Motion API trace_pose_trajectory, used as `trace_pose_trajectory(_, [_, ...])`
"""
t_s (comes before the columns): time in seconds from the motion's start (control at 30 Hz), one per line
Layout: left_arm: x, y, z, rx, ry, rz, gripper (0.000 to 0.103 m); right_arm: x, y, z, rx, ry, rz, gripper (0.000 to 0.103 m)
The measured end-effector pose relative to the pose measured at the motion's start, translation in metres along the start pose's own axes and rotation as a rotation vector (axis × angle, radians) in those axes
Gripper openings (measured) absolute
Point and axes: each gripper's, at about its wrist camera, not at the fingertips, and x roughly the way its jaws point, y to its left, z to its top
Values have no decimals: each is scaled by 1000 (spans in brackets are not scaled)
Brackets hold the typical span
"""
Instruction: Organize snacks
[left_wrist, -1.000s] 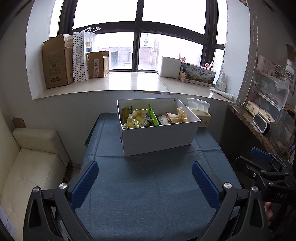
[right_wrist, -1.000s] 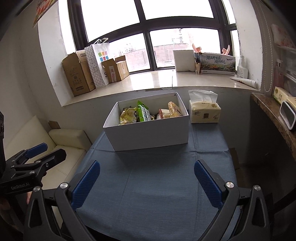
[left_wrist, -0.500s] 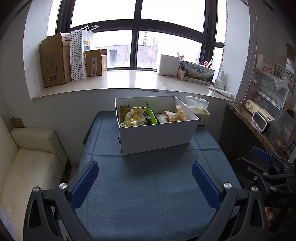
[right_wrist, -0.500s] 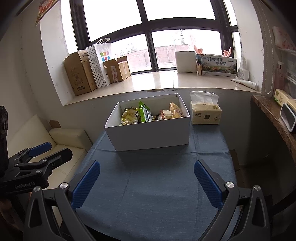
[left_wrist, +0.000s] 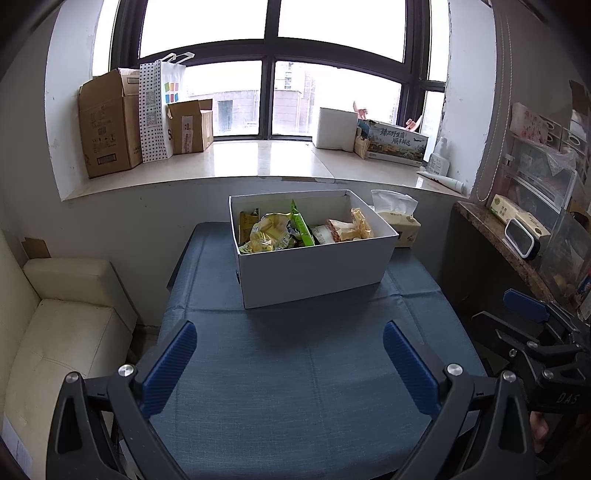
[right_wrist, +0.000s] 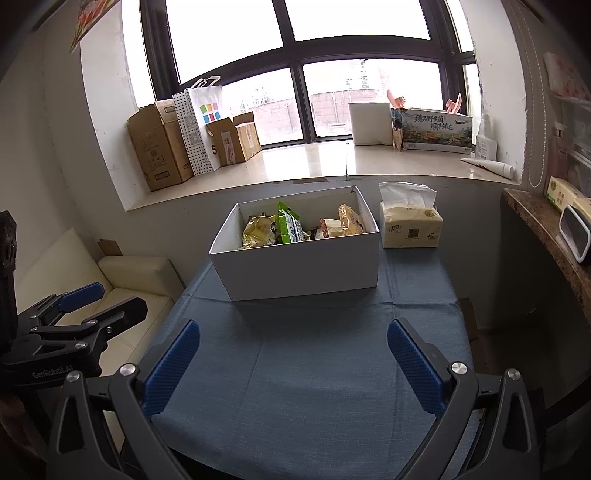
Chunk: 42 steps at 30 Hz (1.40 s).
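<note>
Both sets of jaws spread wide and empty over the blue-clothed counter (left_wrist: 295, 387).

The white box (left_wrist: 314, 266) of snack packets (left_wrist: 295, 232) sits straight ahead of the left gripper (left_wrist: 291, 363) and right gripper (right_wrist: 295, 363), beyond their tips; a tissue pack (right_wrist: 410, 229) stands just right of it.

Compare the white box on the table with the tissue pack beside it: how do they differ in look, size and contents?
The white box is plain white; the tissue pack is pale yellow and printed. The white box is far larger than the tissue pack. The white box is open-topped and holds snack bags; the tissue pack has one tissue sticking up. Both rest on the blue tablecloth.
</note>
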Motion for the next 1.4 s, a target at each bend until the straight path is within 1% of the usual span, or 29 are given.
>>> trace_pose_trajectory(1.4, [-2, -4, -1, 13, -1, -20, 103, 1, 4, -3, -9, 5, 12, 103])
